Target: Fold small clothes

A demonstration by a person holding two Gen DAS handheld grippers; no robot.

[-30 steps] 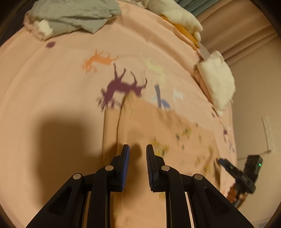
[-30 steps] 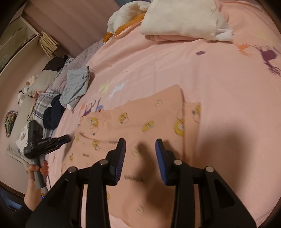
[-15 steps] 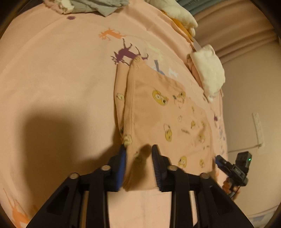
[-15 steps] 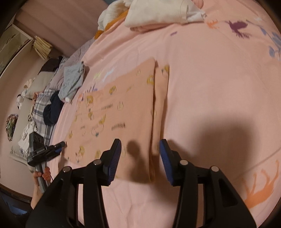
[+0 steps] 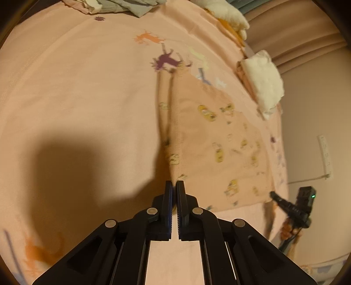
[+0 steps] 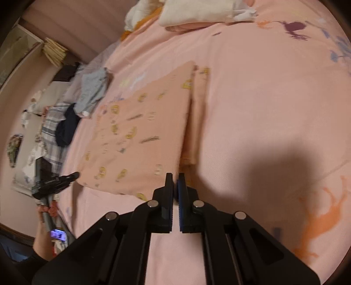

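Observation:
A small peach garment with yellow cartoon prints (image 5: 217, 140) lies flat on the pink bed sheet (image 5: 76, 87), one long side folded over. My left gripper (image 5: 174, 186) is shut on the garment's near corner at the folded edge. The garment also shows in the right wrist view (image 6: 142, 136), and my right gripper (image 6: 175, 178) is shut on its other near corner. Each gripper is seen from the other view, the right one (image 5: 291, 206) and the left one (image 6: 54, 182), at opposite ends of the garment.
Folded white and pink clothes (image 6: 201, 11) lie at the far end of the bed. A grey garment (image 6: 94, 89), a dark one (image 6: 65, 129) and plaid cloth (image 6: 51, 122) lie along the bed's edge. A white folded pile (image 5: 263, 81) sits near the wall.
Both grippers went from open over the garment to shut on its near corners. Both cameras have drawn back toward the garment's near edge.

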